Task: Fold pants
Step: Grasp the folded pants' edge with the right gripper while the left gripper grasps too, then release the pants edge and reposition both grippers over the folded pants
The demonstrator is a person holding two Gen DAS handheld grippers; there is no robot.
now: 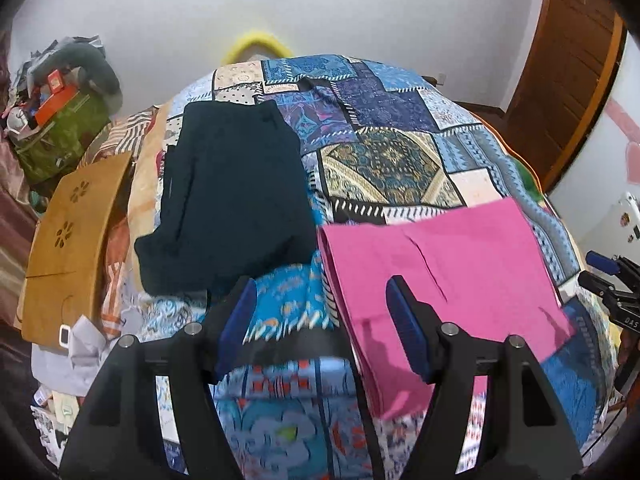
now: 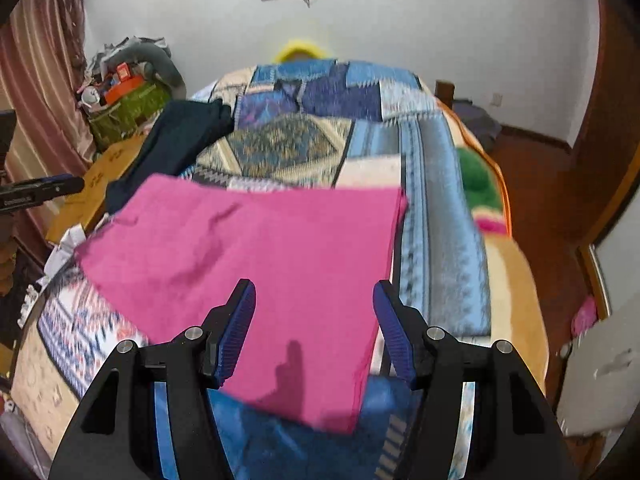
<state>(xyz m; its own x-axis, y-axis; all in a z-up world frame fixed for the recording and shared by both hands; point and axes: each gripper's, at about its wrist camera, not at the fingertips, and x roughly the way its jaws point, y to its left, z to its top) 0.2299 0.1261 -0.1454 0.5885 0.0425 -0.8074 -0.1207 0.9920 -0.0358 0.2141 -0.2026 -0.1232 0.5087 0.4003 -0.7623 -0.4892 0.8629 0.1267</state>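
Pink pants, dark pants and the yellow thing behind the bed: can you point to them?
Pink pants (image 2: 260, 248): right wrist view, middle of the folded cloth.
Dark pants (image 1: 236, 196): left wrist view, middle of the folded cloth.
Yellow thing (image 1: 252, 42): left wrist view, top of its curved edge.

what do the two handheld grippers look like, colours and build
Both look alike: the left gripper and right gripper have matte black angular frames shaped like splayed triangular arms, with round silver bolts at the pivots. Each of the jaws carries a ribbed dark blue pad. White lettering marks the side of each gripper where the other camera catches it.
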